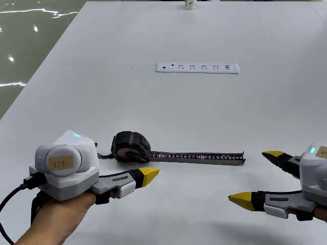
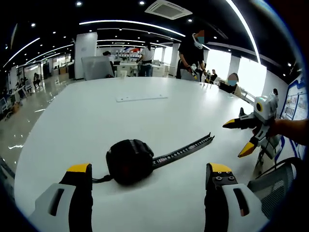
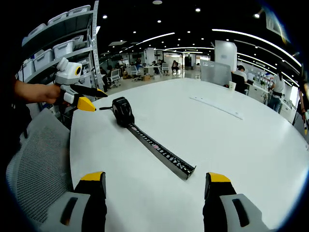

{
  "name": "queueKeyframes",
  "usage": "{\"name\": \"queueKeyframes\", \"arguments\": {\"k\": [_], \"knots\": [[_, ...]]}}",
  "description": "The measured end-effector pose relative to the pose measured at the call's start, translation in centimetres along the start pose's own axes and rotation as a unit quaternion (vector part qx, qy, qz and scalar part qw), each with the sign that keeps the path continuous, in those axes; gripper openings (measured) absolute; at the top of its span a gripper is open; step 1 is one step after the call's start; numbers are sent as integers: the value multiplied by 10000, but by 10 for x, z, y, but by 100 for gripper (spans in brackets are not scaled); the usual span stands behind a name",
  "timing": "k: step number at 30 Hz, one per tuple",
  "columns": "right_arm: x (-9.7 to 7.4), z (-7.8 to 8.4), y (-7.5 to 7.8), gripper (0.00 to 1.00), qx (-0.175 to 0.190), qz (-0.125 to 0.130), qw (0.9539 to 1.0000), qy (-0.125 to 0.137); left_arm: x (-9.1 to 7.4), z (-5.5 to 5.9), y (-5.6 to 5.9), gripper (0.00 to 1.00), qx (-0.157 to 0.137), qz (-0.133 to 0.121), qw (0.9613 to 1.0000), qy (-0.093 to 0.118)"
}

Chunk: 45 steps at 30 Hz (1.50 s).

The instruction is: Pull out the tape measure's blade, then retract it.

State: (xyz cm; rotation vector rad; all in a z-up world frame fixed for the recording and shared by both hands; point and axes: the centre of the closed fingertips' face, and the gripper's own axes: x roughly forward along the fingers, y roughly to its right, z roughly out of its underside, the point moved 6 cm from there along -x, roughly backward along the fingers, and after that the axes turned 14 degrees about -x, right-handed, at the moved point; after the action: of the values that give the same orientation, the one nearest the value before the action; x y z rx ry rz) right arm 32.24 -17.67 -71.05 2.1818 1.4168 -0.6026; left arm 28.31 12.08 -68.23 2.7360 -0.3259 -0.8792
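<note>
A black tape measure [image 1: 131, 147] lies on the white table [image 1: 230, 112], its blade [image 1: 196, 156] drawn out to the right and flat on the surface. My left gripper [image 1: 138, 168] hovers just in front of the case, open and holding nothing. In the left gripper view the case [image 2: 129, 160] sits ahead between the open jaws of the left gripper [image 2: 149, 169]. My right gripper [image 1: 257, 176] is open near the blade's hooked end, a short way apart from it. The right gripper view has the blade [image 3: 159, 151] running away to the case [image 3: 122, 110] beyond the right gripper [image 3: 154, 177].
A white power strip [image 1: 197, 67] lies further back on the table. A small cup [image 1: 190, 4] stands at the far edge. A grey mesh chair [image 3: 38, 159] is beside the table. People stand in the background of the left gripper view.
</note>
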Motion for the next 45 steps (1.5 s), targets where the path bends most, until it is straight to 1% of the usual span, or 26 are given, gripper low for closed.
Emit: {"name": "queueKeyframes", "arguments": {"k": [5, 9, 16, 21, 24, 28, 32, 36, 45], "knots": [[2, -1, 4, 78, -147, -86, 9998, -35, 4, -1, 0, 93, -60, -69, 10000, -23], [4, -2, 5, 74, -317, -209, 9992, -77, 9, -3, -3, 93, -119, -170, 9998, -24], [9, -3, 11, 69, -505, -362, 9980, -153, 16, -3, -4, 92, -198, -267, 9994, -72], [13, -2, 17, 65, -661, -461, 9965, -241, 22, -6, -5, 87, -221, -373, 9990, -45], [15, -2, 19, 63, -751, -530, 9954, -263, 27, -7, -7, 84, -219, -436, 9988, -66], [18, -1, 24, 61, -910, -597, 9936, -312, 31, -8, -6, 82, -235, -481, 9985, -75], [20, 1, 30, 56, -1071, -661, 9914, -358, 34, -8, -8, 80, -261, -521, 9983, -83], [23, 3, 35, 51, -1254, -760, 9883, -428, 37, -7, -10, 77, -292, -600, 9977, -114], [32, 7, 43, 42, -1527, -967, 9818, -583, 43, -5, -15, 70, -405, -726, 9964, -157]]}}
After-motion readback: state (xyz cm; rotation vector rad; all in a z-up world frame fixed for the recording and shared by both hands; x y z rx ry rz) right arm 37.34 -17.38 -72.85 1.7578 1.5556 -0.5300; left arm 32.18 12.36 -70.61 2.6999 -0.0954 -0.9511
